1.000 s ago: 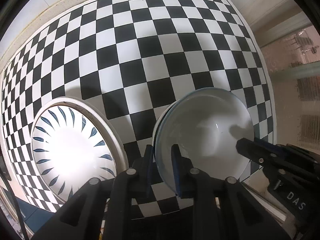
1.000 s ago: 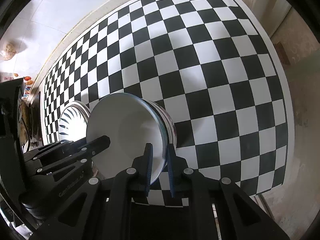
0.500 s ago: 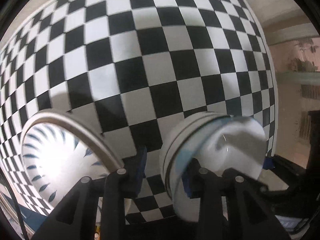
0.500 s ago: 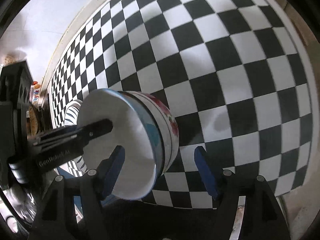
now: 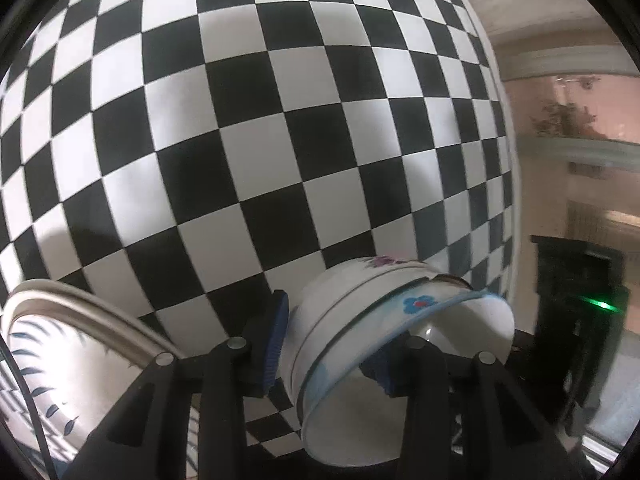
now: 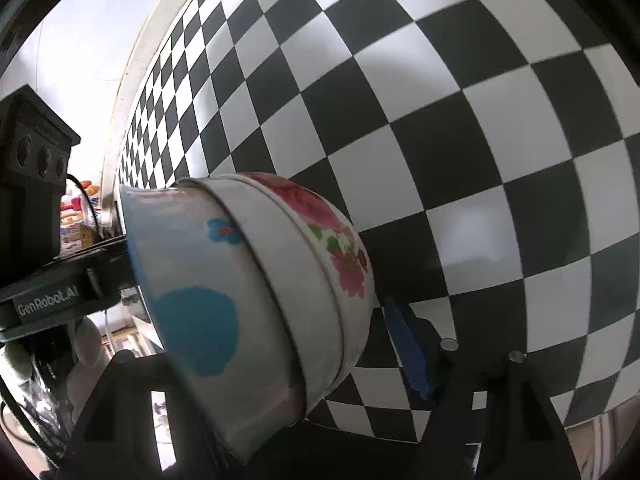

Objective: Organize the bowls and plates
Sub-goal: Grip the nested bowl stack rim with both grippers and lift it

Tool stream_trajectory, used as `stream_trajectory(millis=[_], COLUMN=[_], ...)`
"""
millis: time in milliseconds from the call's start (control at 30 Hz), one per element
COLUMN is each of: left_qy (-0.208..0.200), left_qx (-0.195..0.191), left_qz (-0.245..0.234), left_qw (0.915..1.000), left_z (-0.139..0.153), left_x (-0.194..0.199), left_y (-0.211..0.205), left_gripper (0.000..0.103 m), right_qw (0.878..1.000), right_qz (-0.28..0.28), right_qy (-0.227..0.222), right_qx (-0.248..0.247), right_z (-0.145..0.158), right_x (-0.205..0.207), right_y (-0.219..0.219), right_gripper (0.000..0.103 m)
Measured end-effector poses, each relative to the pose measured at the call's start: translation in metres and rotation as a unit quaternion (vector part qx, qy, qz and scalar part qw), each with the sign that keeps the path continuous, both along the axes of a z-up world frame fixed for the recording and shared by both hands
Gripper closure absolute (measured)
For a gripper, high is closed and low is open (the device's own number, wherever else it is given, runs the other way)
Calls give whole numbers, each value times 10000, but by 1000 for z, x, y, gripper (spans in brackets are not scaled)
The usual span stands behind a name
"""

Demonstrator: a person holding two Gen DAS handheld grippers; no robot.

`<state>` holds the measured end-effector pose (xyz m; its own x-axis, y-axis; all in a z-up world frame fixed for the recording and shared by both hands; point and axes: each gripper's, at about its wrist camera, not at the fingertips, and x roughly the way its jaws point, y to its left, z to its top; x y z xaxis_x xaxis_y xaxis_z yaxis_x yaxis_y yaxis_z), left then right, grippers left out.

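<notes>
Two nested bowls stand on the checkered cloth. The outer bowl is white with red flowers, and the inner bowl has blue patches. In the left wrist view the outer bowl and the blue-rimmed inner bowl sit low and centre. My left gripper straddles their wall, one finger outside and one inside, with its jaws opening. My right gripper spans the stack with its jaws closing. Its right pad is clear of the bowl and its left finger is hidden. A white plate with blue leaf marks lies to the left.
The cloth ends close behind the bowls at the table's near edge. The left gripper's body reaches in from the left of the right wrist view, past a black box and shelf clutter. Dark gear stands right of the bowls.
Both grippers were shut on the bowl's rim a second ago. Both have let go and sunk lower beside the nested bowls. The right jaws now stand wide.
</notes>
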<state>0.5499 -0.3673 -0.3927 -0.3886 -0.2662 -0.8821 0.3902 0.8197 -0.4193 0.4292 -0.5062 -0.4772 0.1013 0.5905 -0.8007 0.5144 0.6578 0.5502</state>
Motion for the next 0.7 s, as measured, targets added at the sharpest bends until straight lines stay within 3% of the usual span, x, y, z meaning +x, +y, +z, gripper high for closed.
stream_trajectory(millis=[133, 267, 467, 700], left_qy=[97, 131, -110, -102], left_qx=[-262, -407, -377, -379], left_qz=[69, 163, 98, 266], left_qw=[9996, 9990, 9992, 9989], left_z=[-3, -5, 0, 2], left_x=[4, 2, -3, -8], left_y=[8, 9, 8, 10], left_gripper=[66, 64, 62, 62], right_qw=[9999, 9998, 9992, 9988], right_qz=[-44, -57, -128, -35], right_qy=[-75, -131, -359, -484], right_qx=[107, 160, 69, -3], right_z=[-4, -5, -1, 4], right_x=[2, 7, 3, 2], right_y=[-2, 1, 3, 1], right_gripper=[42, 43, 43, 45])
